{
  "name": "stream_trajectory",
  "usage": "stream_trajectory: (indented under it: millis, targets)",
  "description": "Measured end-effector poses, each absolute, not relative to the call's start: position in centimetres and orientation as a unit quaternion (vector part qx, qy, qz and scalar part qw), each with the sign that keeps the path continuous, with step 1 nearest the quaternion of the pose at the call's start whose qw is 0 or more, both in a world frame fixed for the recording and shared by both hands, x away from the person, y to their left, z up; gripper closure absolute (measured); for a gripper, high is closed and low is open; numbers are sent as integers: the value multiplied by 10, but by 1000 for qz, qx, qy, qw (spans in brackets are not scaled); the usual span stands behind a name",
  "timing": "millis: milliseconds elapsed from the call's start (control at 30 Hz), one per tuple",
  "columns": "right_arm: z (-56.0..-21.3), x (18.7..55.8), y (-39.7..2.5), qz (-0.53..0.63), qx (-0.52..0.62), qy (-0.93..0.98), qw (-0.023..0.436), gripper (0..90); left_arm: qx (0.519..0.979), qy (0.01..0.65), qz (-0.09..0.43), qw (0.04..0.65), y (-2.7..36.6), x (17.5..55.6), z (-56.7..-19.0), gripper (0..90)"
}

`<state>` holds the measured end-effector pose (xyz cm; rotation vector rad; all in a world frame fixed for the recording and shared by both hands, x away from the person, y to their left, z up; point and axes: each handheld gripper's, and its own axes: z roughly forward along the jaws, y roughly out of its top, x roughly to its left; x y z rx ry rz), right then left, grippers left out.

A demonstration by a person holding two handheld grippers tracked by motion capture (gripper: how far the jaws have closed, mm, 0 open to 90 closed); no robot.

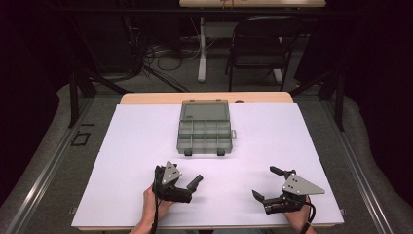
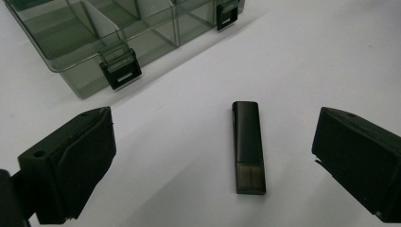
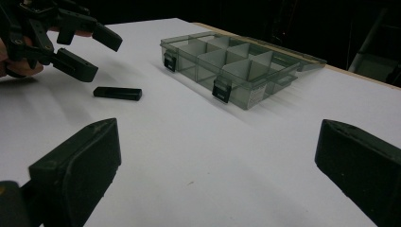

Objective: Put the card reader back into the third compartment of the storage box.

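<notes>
We find the USB stick (image 2: 248, 146) on the table (image 1: 292, 141), between its near edge and the compartment box (image 1: 204, 127).

We see a black USB stick (image 2: 248, 146), its end cap a translucent smoky grey, on a plain white table sheet (image 1: 272, 141). Beyond the stick, a smoke-grey see-through compartment box (image 1: 204, 129) carries black latches (image 2: 120, 71). Both the left gripper (image 1: 187, 187) and the right gripper (image 1: 267, 183) are black, topped with grey plates.

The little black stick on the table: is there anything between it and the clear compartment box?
Nothing: in the left gripper view, only bare white table surface separates the black USB stick from the compartment box.
</notes>
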<state>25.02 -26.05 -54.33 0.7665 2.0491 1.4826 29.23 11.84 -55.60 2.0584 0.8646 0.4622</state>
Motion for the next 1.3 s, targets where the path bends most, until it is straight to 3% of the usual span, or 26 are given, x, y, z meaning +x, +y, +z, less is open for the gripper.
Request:
stream_trajectory:
  millis: [133, 233, 500, 667, 1000, 1300]
  targets:
    - [-543, 251, -261, 543, 279, 752, 248, 7, 824, 347, 180, 411, 115, 292, -558, 128]
    - [-543, 250, -261, 543, 281, 752, 248, 8, 828, 345, 175, 406, 112, 292, -560, 167]
    - [-543, 250, -262, 543, 280, 752, 248, 10, 837, 345, 162, 392, 103, 292, -565, 445]
    - [-544, 250, -261, 542, 284, 752, 244, 10, 839, 351, 154, 387, 100, 292, -566, 551]
    - [-543, 249, -262, 544, 279, 752, 247, 10, 840, 347, 149, 390, 98, 290, -566, 678]
    - [-543, 249, -262, 543, 280, 753, 245, 11, 845, 344, 154, 379, 96, 290, -567, 726]
